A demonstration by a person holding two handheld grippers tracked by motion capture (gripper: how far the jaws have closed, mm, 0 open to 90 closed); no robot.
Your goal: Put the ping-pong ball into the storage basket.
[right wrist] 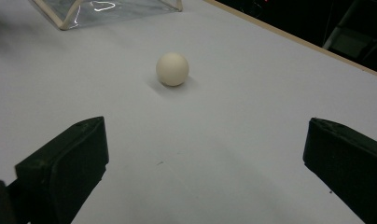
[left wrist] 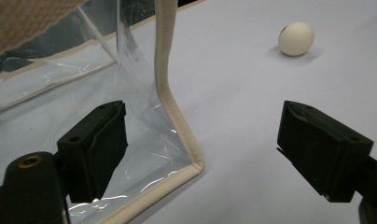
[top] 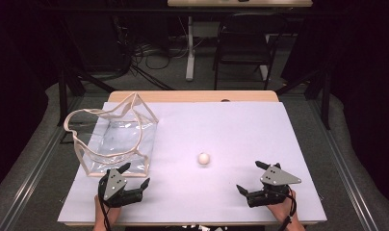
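A clear plastic bag (top: 113, 139) with beige trim stands open at the left of the white table (top: 240, 125). A small white ball (top: 203, 158) lies near the middle. My left gripper (top: 137, 174) rests by the bag's near right corner, jaws open. In the left gripper view that corner of the bag (left wrist: 177, 121) sits between the spread jaws of the left gripper (left wrist: 203, 116) without being pinched, and the ball (left wrist: 296, 38) lies beyond. My right gripper (top: 248, 175) is open at the front right. In its own view the right gripper (right wrist: 205, 128) faces the ball (right wrist: 172, 68), which is well ahead of it.
A wooden strip (top: 192, 96) edges the table's far side. A dark folding chair (top: 243, 43) and a desk leg (top: 189, 48) stand on the floor behind. The bag's bottom edge (right wrist: 107, 9) shows at the top of the right gripper view.
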